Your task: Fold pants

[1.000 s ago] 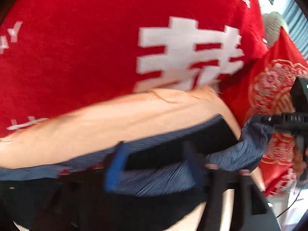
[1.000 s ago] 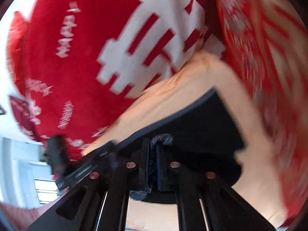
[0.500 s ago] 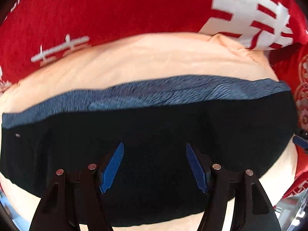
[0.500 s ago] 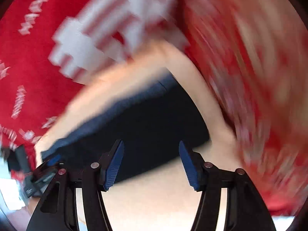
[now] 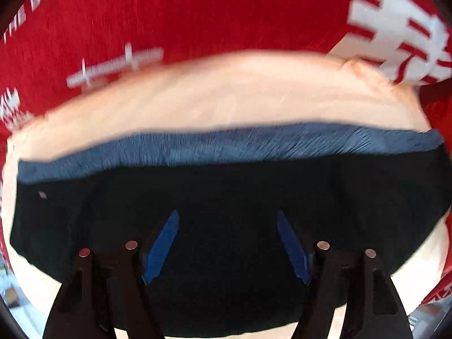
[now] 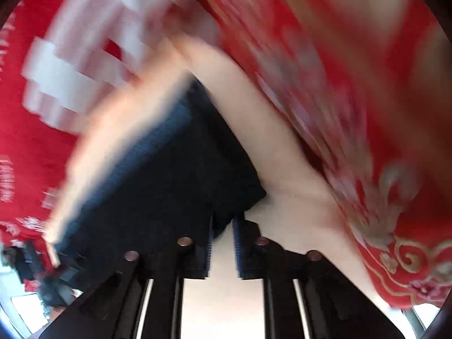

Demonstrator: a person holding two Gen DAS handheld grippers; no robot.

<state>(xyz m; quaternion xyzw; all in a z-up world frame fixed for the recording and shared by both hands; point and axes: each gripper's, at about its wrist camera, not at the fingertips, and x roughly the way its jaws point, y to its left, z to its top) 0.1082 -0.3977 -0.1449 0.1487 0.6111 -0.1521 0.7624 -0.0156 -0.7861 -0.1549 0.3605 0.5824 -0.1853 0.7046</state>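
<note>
The dark pants [image 5: 226, 192] lie folded flat on a peach sheet [image 5: 226, 93], with a blue-grey waistband strip [image 5: 226, 144] along the far edge. My left gripper [image 5: 227, 243] is open and empty just above the black cloth, blue pads apart. In the blurred right wrist view the pants [image 6: 169, 175] lie ahead and to the left. My right gripper [image 6: 223, 243] has its pads drawn close together at the pants' near right corner, with a narrow gap between them. A bit of dark cloth sits at the tips; whether it is pinched I cannot tell.
A red blanket with white characters [image 5: 197, 14] lies beyond the sheet. A red patterned cushion [image 6: 353, 113] lies to the right of the pants. The left gripper's body shows at lower left in the right wrist view [image 6: 36, 268].
Both grippers let go of the waistband and the pants now lie flat. The left gripper stayed open. The right gripper opened, then swung and narrowed at the pants' right corner.
</note>
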